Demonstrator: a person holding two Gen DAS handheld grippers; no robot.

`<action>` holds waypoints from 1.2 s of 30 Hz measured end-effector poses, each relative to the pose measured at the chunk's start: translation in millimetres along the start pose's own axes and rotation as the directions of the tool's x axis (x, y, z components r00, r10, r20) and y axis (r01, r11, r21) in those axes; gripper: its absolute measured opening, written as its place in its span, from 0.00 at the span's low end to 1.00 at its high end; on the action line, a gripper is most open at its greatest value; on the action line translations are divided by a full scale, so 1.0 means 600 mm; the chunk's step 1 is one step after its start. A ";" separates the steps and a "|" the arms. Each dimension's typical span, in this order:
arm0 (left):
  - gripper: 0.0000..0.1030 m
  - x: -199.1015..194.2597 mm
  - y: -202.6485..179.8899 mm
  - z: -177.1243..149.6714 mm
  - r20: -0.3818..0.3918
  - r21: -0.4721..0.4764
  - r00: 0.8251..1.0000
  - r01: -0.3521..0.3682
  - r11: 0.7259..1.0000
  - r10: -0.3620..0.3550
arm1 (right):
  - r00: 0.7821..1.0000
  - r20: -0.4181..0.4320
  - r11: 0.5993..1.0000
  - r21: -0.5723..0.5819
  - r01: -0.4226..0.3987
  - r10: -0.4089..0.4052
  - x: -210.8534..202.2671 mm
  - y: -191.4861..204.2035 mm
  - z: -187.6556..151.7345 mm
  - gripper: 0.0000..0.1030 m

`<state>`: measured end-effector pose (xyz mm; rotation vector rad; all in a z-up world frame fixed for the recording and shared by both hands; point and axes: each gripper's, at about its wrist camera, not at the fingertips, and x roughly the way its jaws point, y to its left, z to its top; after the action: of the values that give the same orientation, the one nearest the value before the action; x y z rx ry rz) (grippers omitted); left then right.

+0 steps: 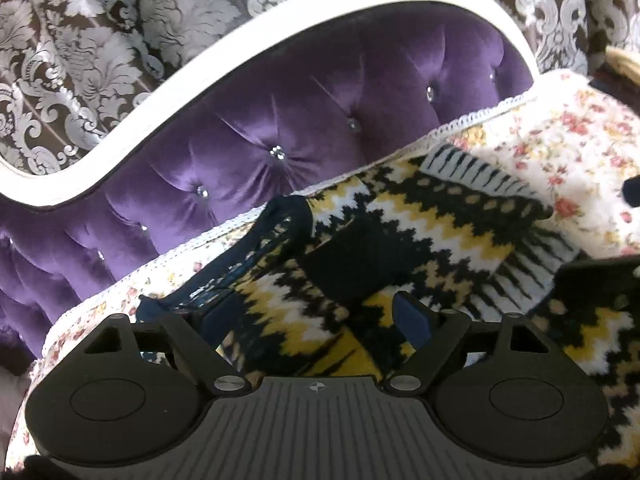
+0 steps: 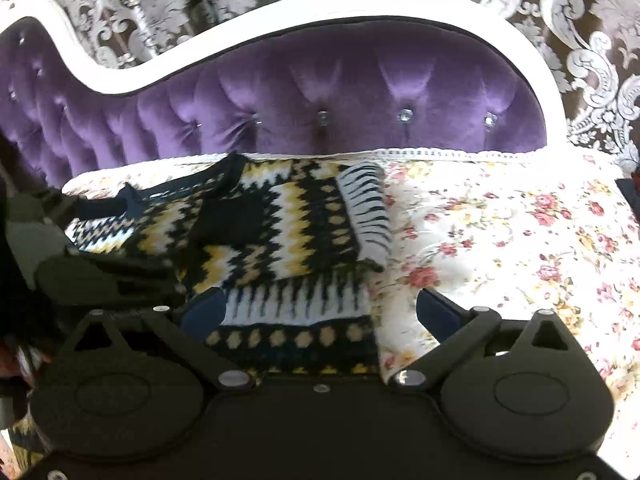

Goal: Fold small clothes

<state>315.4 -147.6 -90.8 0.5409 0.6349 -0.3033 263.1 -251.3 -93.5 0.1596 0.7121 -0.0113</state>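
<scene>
One floral bedspread (image 2: pixel 500 240), purple headboard (image 2: pixel 320 84)

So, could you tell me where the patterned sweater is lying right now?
The patterned sweater lies on the floral bedspread, left of centre in the right wrist view, below the purple headboard.

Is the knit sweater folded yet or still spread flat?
Partly folded: the sweater has a sleeve laid across its body, on the floral cover.

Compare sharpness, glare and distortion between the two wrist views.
Left wrist: crisp purple tufted velvet headboard, strongly curved by fisheye; black, yellow and white knitted sweater slightly soft. Right wrist: softer overall, floral bedspread washed out by bright light, open right gripper in shadow.
</scene>
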 end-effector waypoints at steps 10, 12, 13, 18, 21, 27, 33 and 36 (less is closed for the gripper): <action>0.08 0.011 0.074 -0.005 0.029 -0.349 0.998 0.070 0.934 -0.063 | 1.000 0.000 0.995 0.097 0.018 -0.018 0.005 -0.042 0.001 0.98; 0.08 -0.009 0.109 -0.018 0.053 -0.439 0.998 0.038 0.898 -0.016 | 1.000 -0.004 0.994 0.107 0.012 -0.012 0.005 -0.046 0.000 0.98; 0.08 -0.017 0.123 -0.026 0.050 -0.462 0.999 0.019 0.887 0.005 | 1.000 -0.003 0.994 0.109 0.006 -0.006 0.004 -0.047 0.000 0.98; 0.09 -0.032 0.182 -0.089 -0.043 -0.533 0.998 -0.062 0.844 0.046 | 1.000 -0.002 0.995 0.100 -0.025 0.026 0.002 -0.038 0.000 0.98; 0.09 -0.036 0.181 -0.103 -0.055 -0.510 0.997 -0.081 0.856 0.062 | 0.999 -0.005 0.996 0.083 -0.031 0.031 0.003 -0.029 -0.001 0.98; 0.64 -0.044 0.091 -0.045 0.056 -0.242 0.998 0.017 0.970 -0.003 | 1.000 -0.005 0.997 0.076 -0.030 0.030 0.005 -0.022 -0.002 0.98; 0.66 0.000 0.004 -0.012 0.051 -0.037 0.998 0.041 0.998 -0.039 | 1.000 -0.003 0.995 0.101 -0.026 0.027 0.003 -0.033 -0.002 0.98; 0.66 0.024 -0.018 -0.003 0.036 0.006 0.999 0.018 1.000 -0.018 | 0.999 0.000 0.991 0.125 -0.037 0.037 0.002 -0.041 -0.001 0.98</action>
<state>320.8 -156.7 -105.2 0.5341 0.6040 -0.3310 262.1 -275.6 -98.0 0.2926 0.7106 -0.0205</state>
